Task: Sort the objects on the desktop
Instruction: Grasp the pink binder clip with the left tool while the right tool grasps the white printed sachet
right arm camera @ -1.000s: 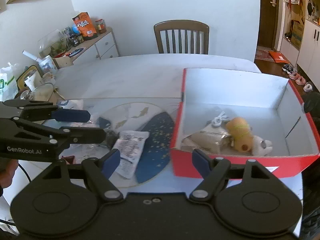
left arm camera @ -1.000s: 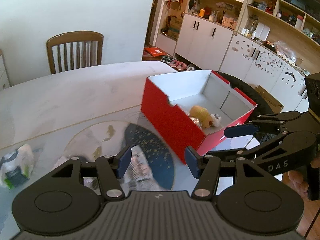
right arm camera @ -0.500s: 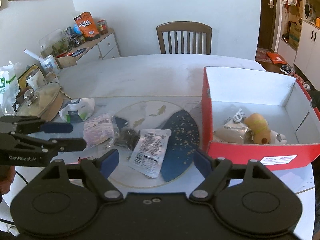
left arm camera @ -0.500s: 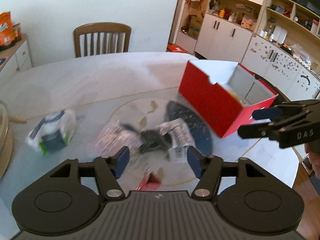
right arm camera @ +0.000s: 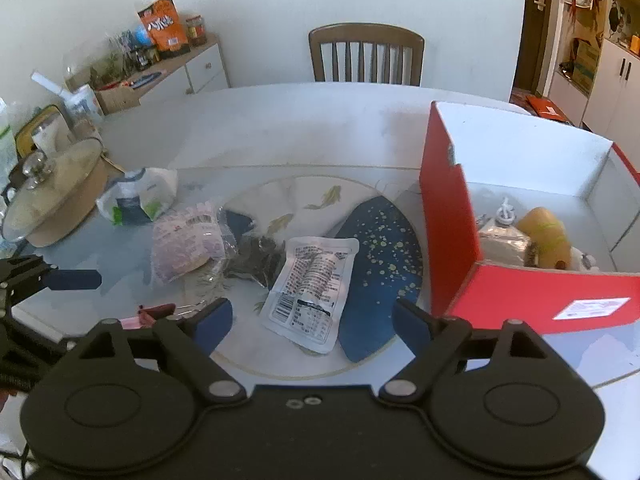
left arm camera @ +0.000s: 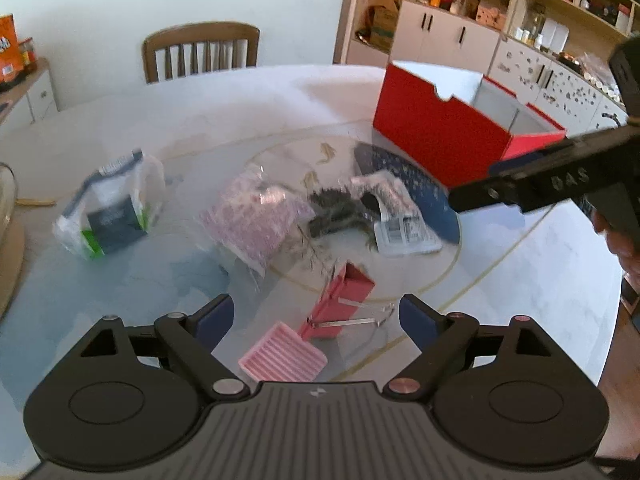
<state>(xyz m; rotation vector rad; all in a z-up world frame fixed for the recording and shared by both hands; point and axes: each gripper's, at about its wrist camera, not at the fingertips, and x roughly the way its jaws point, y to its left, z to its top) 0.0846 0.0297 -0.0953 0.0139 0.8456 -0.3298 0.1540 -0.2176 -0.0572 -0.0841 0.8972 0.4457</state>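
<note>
Left wrist view: the left hand-held gripper (left arm camera: 316, 316) hangs over the round white marble worktop (left arm camera: 240, 104), its blue-padded jaws opening with nothing pressed between them.
Below its jaws: a pink ribbed rectangular piece (left arm camera: 283, 358) and a red binder clip with wire handles (left arm camera: 340, 304) lie just beside each other.
Middle of worktop: a blurred pink patterned plastic packet (left arm camera: 256, 220), a dark shaggy clump (left arm camera: 336, 212) and a white printed sachet (left arm camera: 400, 224) lie close together; a clear bag with green and dark labels (left arm camera: 112, 208) sits apart to their left.
Far right: an open red cardboard box with white lining (left arm camera: 440, 136) stands on the worktop, the right hand-held gripper (left arm camera: 520, 184) reaching across in front of it.
Right wrist view: the right hand-held gripper's jaws are opening, empty, above the white printed sachet (right arm camera: 310, 284).
Box contents: a tan rounded toy (right arm camera: 546, 236) and a clear pouch (right arm camera: 502, 240) rest inside the red cardboard box (right arm camera: 452, 232).
Left edge: the left hand-held gripper (right arm camera: 52, 280) enters, near a glass-lidded pot (right arm camera: 52, 196).
</note>
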